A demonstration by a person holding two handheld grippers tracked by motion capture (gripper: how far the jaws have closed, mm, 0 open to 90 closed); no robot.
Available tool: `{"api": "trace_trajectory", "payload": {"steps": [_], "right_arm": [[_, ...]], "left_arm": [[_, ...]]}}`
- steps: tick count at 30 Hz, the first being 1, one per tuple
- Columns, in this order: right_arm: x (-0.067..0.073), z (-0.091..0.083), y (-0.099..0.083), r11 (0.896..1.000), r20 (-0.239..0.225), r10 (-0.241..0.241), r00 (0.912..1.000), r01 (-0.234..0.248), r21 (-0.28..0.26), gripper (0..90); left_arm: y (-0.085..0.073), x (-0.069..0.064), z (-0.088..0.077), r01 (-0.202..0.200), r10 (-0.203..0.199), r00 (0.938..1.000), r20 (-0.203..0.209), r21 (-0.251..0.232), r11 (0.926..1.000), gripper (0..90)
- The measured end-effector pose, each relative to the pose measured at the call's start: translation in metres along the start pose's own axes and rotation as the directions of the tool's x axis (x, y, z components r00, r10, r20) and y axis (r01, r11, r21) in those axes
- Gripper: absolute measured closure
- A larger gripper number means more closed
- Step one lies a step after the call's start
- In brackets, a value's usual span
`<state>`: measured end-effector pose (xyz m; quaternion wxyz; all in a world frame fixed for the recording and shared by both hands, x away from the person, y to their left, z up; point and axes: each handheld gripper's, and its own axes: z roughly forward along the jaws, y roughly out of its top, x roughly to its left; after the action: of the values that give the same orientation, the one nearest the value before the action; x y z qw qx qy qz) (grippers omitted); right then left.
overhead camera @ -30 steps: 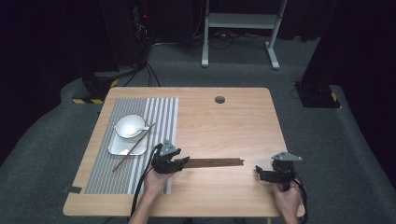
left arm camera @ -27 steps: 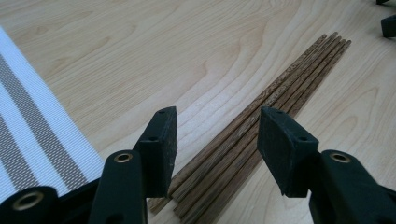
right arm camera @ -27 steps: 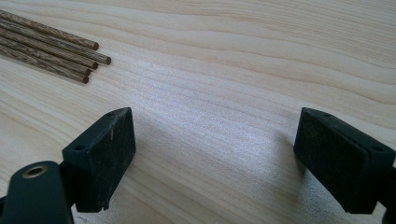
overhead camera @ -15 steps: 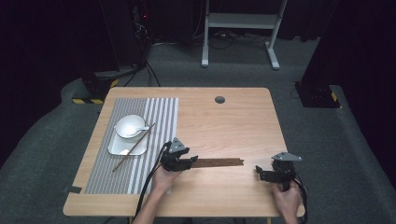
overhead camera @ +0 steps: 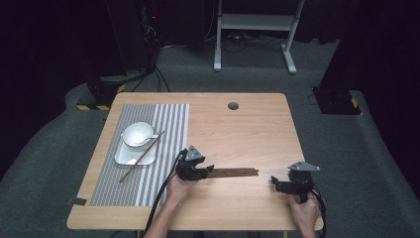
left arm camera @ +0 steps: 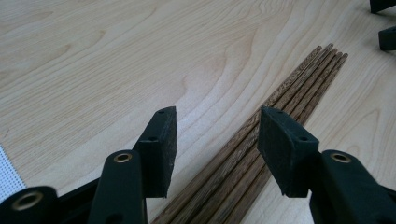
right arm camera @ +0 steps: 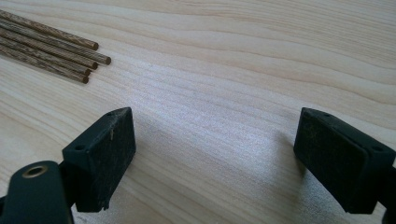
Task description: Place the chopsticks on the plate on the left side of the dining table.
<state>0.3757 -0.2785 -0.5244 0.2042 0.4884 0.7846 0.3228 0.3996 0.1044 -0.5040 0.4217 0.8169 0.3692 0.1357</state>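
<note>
A bundle of several dark wooden chopsticks (overhead camera: 233, 172) lies flat on the wooden table (overhead camera: 247, 129), near its front middle. My left gripper (overhead camera: 210, 170) is over the bundle's left end, held by a hand from below. In the left gripper view its jaws stand open (left arm camera: 217, 144) and the chopsticks (left arm camera: 285, 93) run between them on the table, with no pad pressing on them. My right gripper (overhead camera: 274, 182) rests open to the right of the bundle. The right gripper view has nothing between its jaws (right arm camera: 215, 154), and the chopstick tips (right arm camera: 70, 58) lie at the upper left.
A grey striped placemat (overhead camera: 163, 148) covers the table's left part. On it a white bowl (overhead camera: 137, 134) with a spoon sits on a white plate (overhead camera: 130, 157), with one chopstick (overhead camera: 141, 157) leaning across. A round hole (overhead camera: 233, 105) is near the far edge.
My left gripper has moved right along the table, off the placemat's edge and onto the left end of the chopstick bundle. The right gripper has kept still.
</note>
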Motion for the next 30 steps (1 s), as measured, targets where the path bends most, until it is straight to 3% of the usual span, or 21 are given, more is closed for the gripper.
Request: {"api": "trace_trajectory", "payload": {"steps": [15, 23, 30], "right_arm": [[0.0, 0.0, 0.0, 1.0, 0.001, 0.0, 1.0, 0.0, 0.001, 12.5], [0.0, 0.001, 0.001, 1.0, 0.004, 0.005, 1.0, -0.005, 0.001, 12.6], [0.0, 0.001, 0.001, 1.0, 0.007, 0.006, 1.0, -0.006, 0.0, 12.8]], "left_arm": [[0.005, -0.003, 0.013, -0.023, 0.023, 0.9997, 0.006, 0.02, 0.9995, 47.3], [0.005, -0.002, 0.018, -0.008, 0.008, 0.9999, 0.009, 0.018, 0.9998, 47.2], [0.007, -0.005, 0.025, -0.038, 0.039, 0.9992, -0.005, 0.048, 0.9981, 46.7]]}}
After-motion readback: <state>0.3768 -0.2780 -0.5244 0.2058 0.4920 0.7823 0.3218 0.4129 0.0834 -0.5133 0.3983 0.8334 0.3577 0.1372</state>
